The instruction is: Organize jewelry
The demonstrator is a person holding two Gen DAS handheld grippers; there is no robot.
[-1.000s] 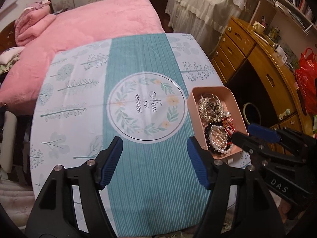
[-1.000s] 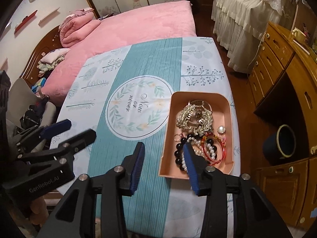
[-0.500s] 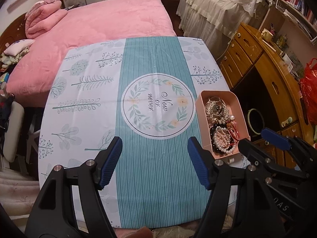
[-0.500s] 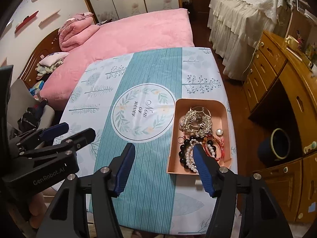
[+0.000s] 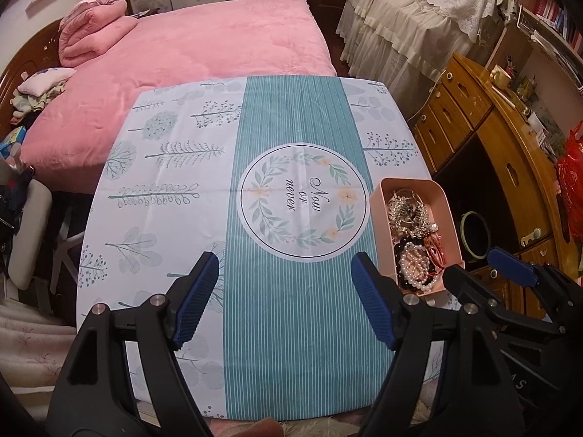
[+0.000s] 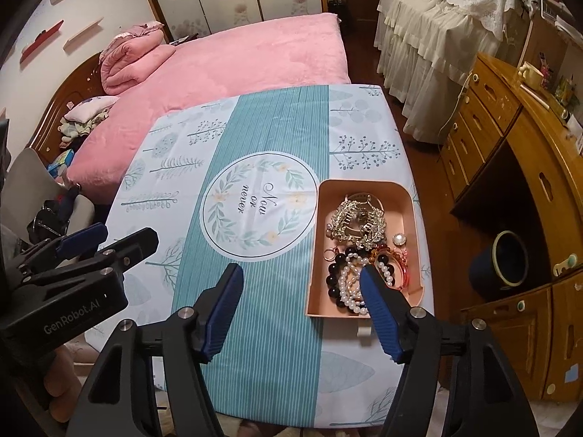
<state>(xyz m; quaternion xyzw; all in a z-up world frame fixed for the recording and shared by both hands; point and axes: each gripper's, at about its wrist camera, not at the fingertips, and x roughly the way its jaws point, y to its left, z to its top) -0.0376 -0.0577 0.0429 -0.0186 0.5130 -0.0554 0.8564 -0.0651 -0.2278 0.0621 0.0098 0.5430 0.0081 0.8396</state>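
Observation:
A pink tray (image 6: 364, 184) sits on the right side of the table, full of jewelry. In it lie a gold hair claw (image 6: 359, 224), a pearl bracelet (image 6: 349, 284), black beads (image 6: 333, 276) and a red bracelet (image 6: 399, 267). My right gripper (image 6: 300, 273) hangs above the cloth just left of the tray's near end, jaws opening with nothing between them. My left gripper (image 5: 284, 266) hovers over the teal stripe, also opening and empty. The tray (image 5: 413, 183) shows to its right, next to the right gripper (image 5: 477, 264).
The table wears a teal and white cloth (image 5: 291, 127) with a round wreath print. A pink bed (image 5: 204, 43) lies behind it. A wooden desk with drawers (image 6: 510, 167) and a dark bin (image 6: 508, 258) stand to the right, and a chair (image 5: 25, 233) to the left.
Both grippers have lifted away from the table, so more of it shows. The right jaws have spread much wider and the left jaws a little wider. The tray and jewelry have not moved.

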